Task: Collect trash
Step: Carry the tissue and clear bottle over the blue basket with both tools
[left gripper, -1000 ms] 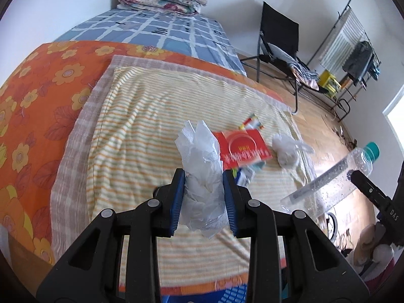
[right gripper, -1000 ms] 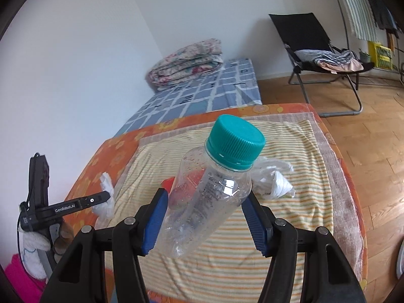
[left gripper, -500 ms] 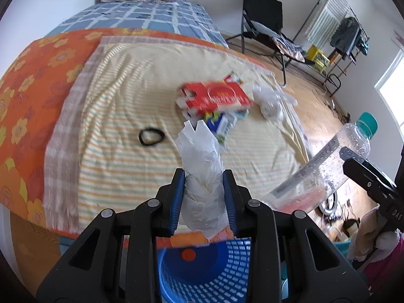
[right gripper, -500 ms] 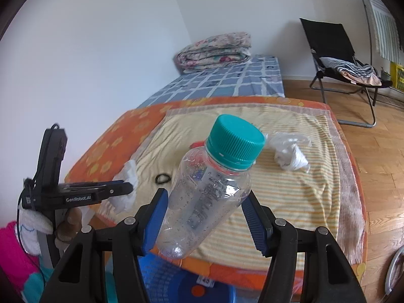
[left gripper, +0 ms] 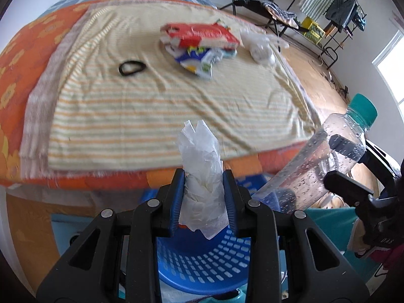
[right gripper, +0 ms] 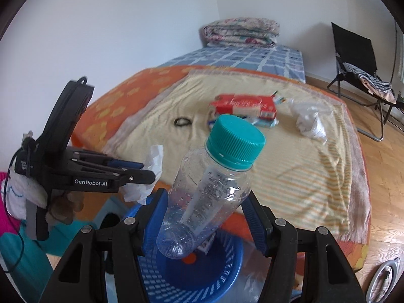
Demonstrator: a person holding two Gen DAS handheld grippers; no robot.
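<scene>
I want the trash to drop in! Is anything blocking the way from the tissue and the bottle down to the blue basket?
Nothing visible does. The tissue and the bottle hang right above the open blue basket, with only air beneath them.

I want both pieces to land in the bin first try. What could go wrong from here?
The tilted plastic bottle, in the right gripper, may strike the blue basket rim and bounce out. The light crumpled tissue, in the left gripper, sits near the rim and could drift outside.
</scene>
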